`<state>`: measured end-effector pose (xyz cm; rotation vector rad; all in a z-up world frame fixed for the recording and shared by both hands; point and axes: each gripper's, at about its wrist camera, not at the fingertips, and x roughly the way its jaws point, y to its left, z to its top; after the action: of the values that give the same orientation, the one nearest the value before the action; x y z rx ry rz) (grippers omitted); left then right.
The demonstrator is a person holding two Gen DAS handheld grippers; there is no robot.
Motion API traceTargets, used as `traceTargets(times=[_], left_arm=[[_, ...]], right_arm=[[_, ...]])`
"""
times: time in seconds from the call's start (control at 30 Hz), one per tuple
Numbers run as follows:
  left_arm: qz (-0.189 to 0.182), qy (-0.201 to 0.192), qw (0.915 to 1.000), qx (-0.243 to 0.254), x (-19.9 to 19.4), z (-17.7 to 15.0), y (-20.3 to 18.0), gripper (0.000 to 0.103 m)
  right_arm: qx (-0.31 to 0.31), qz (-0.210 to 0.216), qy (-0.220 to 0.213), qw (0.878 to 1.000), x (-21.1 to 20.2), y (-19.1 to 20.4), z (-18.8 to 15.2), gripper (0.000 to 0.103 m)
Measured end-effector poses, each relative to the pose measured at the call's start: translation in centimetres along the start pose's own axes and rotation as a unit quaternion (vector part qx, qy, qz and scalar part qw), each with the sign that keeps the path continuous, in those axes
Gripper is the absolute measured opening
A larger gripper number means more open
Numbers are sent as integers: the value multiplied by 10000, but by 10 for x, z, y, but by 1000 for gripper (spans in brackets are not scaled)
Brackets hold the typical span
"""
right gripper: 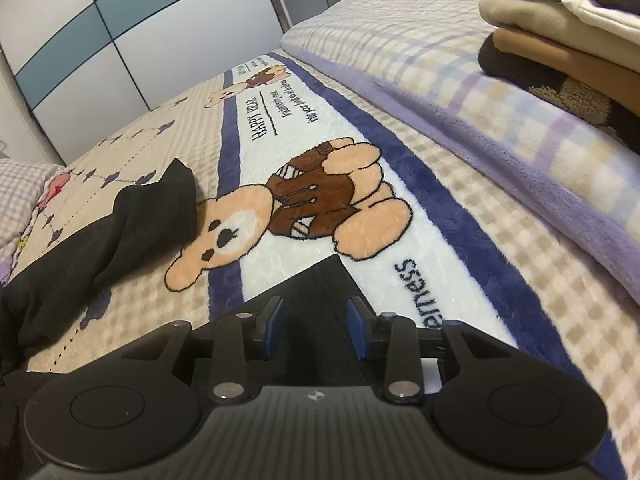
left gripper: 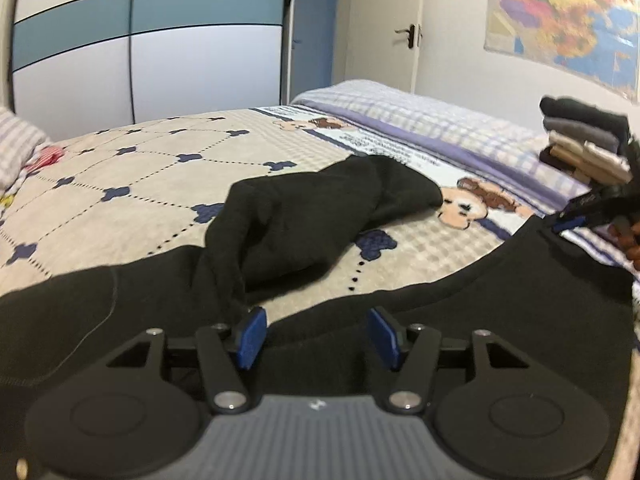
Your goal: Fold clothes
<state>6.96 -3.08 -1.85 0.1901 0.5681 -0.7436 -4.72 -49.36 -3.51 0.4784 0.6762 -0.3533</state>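
Bed with beige checked bear-print fleece blanket (left gripper: 140, 168); black long-sleeved garment (left gripper: 304, 216) sprawled across it, sleeve bunched. Stack of folded clothes (left gripper: 584, 144) on lilac plaid quilt far side. Left claw (left gripper: 316, 336) wide open over black fabric, holding nothing; right claw (right gripper: 316, 326) open too, garment corner between its fingers, ungripped.

Bear blanket (right gripper: 304, 196) — wardrobe (left gripper: 152, 44) — map (left gripper: 560, 24)

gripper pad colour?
Blue pads on both grippers; clearest in the left wrist view.
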Motion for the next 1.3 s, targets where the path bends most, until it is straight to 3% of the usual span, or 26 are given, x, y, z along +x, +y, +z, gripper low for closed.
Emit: traceTargets(times=[0.3,0.43,0.6,0.63,0.67,0.7,0.77,1.07,1.3], left_arm=[[-265,484,9984,121,43,2,4,58],[-308,504,9981,148,50,2,3,58],[-360,581,9976,87,57,-1,5,57],[-358,583,9976,93,58,-2,5,50],[-345,576,9977,104,58,-2,4,30],[-302,536,9980,130,57,-2,2,17],[-216,457,9986,182,56,-2,-2,8],[283,-69,9989,375,49,2,-15,6],[711,-278,9961,450,54,2,-16,4]], right_arm=[[-493,314,-97,9982,7,-7,-1,36],[-649,74,-157,9977,11,-11,0,34],[-567,222,-102,9981,17,-20,0,34],[-578,230,-138,9980,16,-19,0,33],[-586,235,-183,9978,14,-19,0,26],[-585,243,-236,9977,12,-20,0,18],[-543,270,-338,9976,8,-22,2,6],[-439,286,-1036,9932,-8,-12,13,3],[-346,83,-1184,9923,12,-1,30,2]])
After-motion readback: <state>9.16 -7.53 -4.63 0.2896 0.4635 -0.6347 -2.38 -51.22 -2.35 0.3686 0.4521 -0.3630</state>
